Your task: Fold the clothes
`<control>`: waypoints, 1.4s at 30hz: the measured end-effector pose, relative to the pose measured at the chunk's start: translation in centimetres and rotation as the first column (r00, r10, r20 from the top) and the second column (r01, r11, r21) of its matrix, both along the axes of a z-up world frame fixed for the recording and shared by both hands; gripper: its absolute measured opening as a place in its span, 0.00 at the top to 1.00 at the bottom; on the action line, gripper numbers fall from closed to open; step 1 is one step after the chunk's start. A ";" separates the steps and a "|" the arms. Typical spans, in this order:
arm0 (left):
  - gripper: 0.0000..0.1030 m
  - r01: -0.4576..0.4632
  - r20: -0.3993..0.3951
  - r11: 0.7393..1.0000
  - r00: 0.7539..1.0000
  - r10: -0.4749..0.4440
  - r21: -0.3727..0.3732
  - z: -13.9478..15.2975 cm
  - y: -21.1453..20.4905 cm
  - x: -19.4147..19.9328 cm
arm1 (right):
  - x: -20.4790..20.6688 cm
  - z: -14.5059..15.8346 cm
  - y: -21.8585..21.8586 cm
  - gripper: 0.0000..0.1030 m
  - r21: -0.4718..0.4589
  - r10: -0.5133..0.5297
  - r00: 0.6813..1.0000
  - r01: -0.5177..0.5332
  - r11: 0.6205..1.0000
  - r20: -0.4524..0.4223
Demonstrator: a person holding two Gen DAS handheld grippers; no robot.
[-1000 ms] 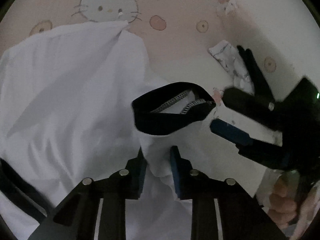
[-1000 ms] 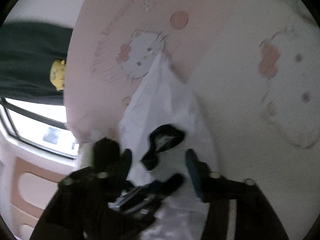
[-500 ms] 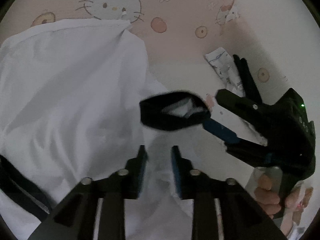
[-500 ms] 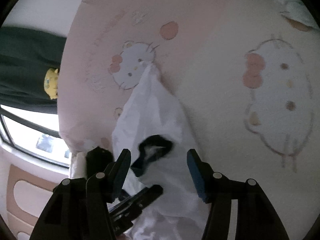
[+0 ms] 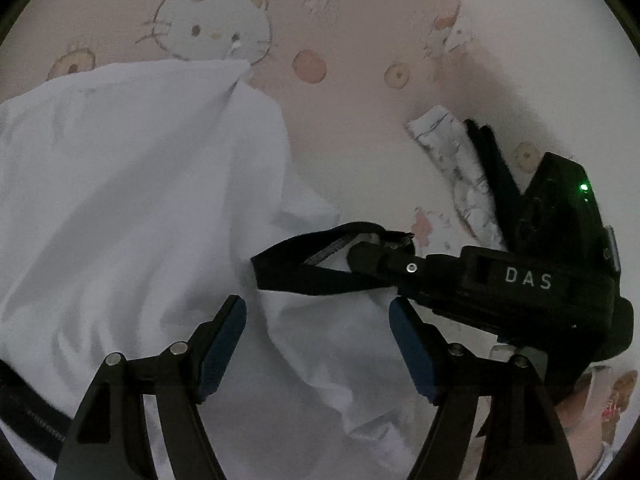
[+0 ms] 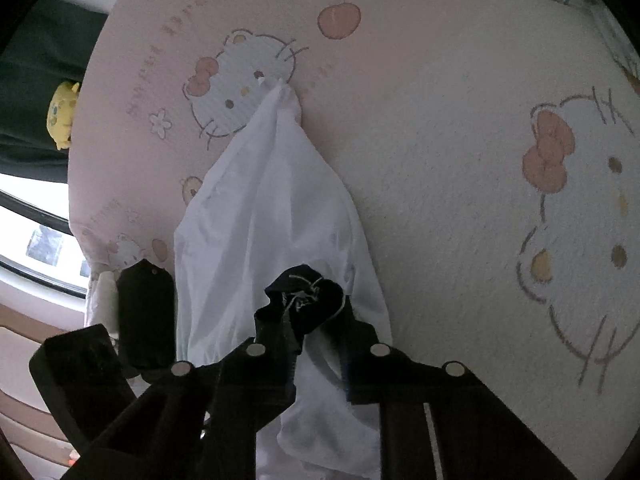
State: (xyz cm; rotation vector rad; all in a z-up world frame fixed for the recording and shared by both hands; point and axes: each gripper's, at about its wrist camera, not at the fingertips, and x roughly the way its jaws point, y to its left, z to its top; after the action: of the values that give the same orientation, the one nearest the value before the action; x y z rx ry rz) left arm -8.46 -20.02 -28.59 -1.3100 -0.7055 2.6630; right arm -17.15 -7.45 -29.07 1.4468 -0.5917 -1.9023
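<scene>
White cotton fills most of what I see through my left wrist camera: the white garment (image 5: pixel 132 200) lies spread over the pink cartoon-cat bedsheet (image 5: pixel 352 32), one corner pulled to a point just under a cat face printed on the sheet. My left gripper (image 5: pixel 318 344) stands wide, its jaws having just been opening; a fold of the white cloth lies between the blue pads (image 5: pixel 224 340) but neither pad presses on it. Just ahead of it is the garment's black cuff (image 5: pixel 304 268), stretched flat, and my right gripper (image 5: pixel 376 254) comes in from the right with its dark tips pinched on the far end of that cuff. Its body carries white letters and a small green light. Behind it a strip of patterned grey-and-white cloth (image 5: pixel 456 168) lies on the sheet, and at the lower right edge I can make out part of a hand (image 5: pixel 600 396) on the handle

From the right wrist camera the same garment (image 6: pixel 272 216) runs away from me in a long narrow shape up to the printed cat face. The right gripper (image 6: pixel 316 340) has just been closing and its jaws stand narrow, clamped on the bunched black cuff (image 6: pixel 304 296), with white cloth hanging below between the fingers. My left gripper (image 6: pixel 148 312) shows as a dark block at the lower left, beside the garment's edge. Beyond the bed's left edge are a window (image 6: pixel 36 232) and a small yellow toy (image 6: pixel 64 114) against something dark green
</scene>
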 end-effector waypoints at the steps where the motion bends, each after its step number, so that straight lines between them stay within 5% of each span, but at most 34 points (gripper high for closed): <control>1: 0.40 0.004 -0.006 1.000 1.000 -0.004 -0.009 0.0 0.2 -0.1 | 0.0 0.2 0.1 0.87 -0.008 0.000 1.000 0.000 1.000 -0.010; 4: 0.80 0.017 0.021 0.999 1.000 -0.018 0.041 -0.7 0.2 -0.7 | -0.2 0.8 0.5 0.88 -0.036 0.002 0.999 -0.004 0.999 -0.037; 10: 0.93 -0.018 -0.036 0.986 0.999 0.024 0.166 0.1 -0.3 0.6 | -0.9 0.4 -0.2 0.88 -0.110 0.010 1.000 -0.009 0.994 0.004; 21: 0.94 -0.103 -0.057 0.988 0.992 0.109 0.112 3.0 -1.8 4.0 | -0.4 1.5 -4.3 0.88 -0.118 0.117 0.993 -0.116 0.986 -0.005; 26: 0.94 -0.124 0.032 0.992 0.992 0.124 0.010 1.3 -2.0 4.1 | 0.4 1.3 -6.5 0.85 0.015 0.165 0.984 -0.164 0.986 -0.063; 29: 0.94 -0.141 0.096 0.990 0.985 0.142 -0.015 -0.2 -2.2 4.2 | 0.4 1.7 -5.8 0.62 0.006 0.143 0.987 -0.142 0.990 -0.080; 33: 0.94 -0.119 0.104 0.993 0.988 0.118 0.008 -0.4 -2.4 4.8 | 0.6 3.3 -2.7 0.49 -0.037 0.071 0.987 -0.077 0.996 -0.145; 39: 0.90 -0.126 0.185 0.987 0.977 0.106 0.102 -0.8 -3.1 4.3 | 2.0 4.1 2.2 0.38 0.022 -0.018 0.974 0.024 0.999 -0.225; 42: 0.73 -0.146 0.194 0.974 0.975 0.112 0.172 -1.0 -3.4 4.6 | 3.0 3.3 3.1 0.38 0.079 -0.030 0.973 0.049 0.996 -0.227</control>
State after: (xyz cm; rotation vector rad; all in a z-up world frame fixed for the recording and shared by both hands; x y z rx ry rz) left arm -3.88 -23.44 -29.63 -1.5174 -1.0690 2.5176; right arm -14.10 -4.31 -25.81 1.2541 -0.4399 -2.1095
